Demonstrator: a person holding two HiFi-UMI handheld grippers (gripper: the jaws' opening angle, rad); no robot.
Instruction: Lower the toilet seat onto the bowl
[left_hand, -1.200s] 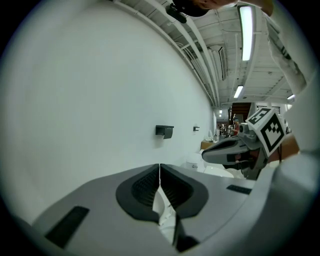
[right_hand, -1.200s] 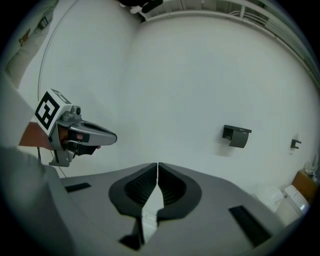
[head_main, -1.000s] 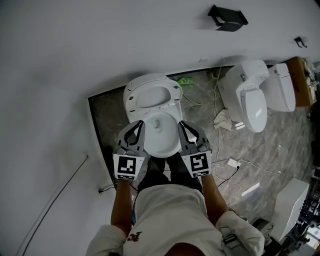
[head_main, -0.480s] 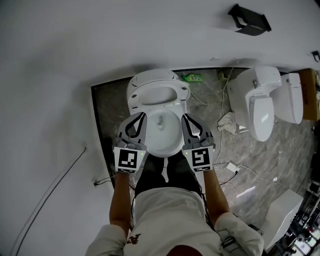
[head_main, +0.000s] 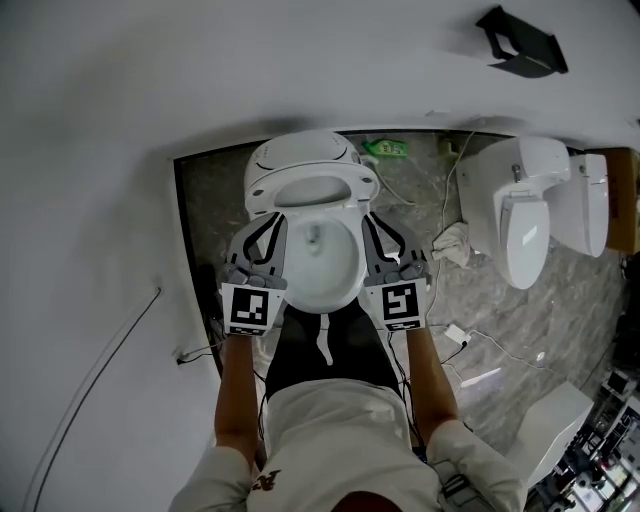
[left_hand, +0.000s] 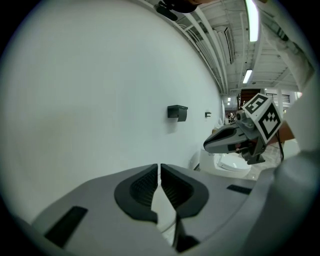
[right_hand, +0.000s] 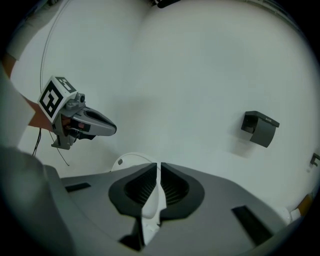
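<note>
Vs a second ago: left gripper (head_main: 271, 224) and right gripper (head_main: 373, 222) are further forward, flanking the bowl (head_main: 322, 265). Jaws on both are fully closed with nothing gripped. The toilet seat (head_main: 312, 190) is raised at the bowl's back edge, just beyond both tips.

Spare fixtures and clutter around you on the grey marbled floor (head_main: 560, 290).
At the right edge you have a second white porcelain toilet (head_main: 520, 215) with a crumpled white cloth (head_main: 450, 243) just beside it. A small green object (head_main: 385, 148) lies top centre, and a black wall-mounted bracket (head_main: 520, 40) sits upper right.
</note>
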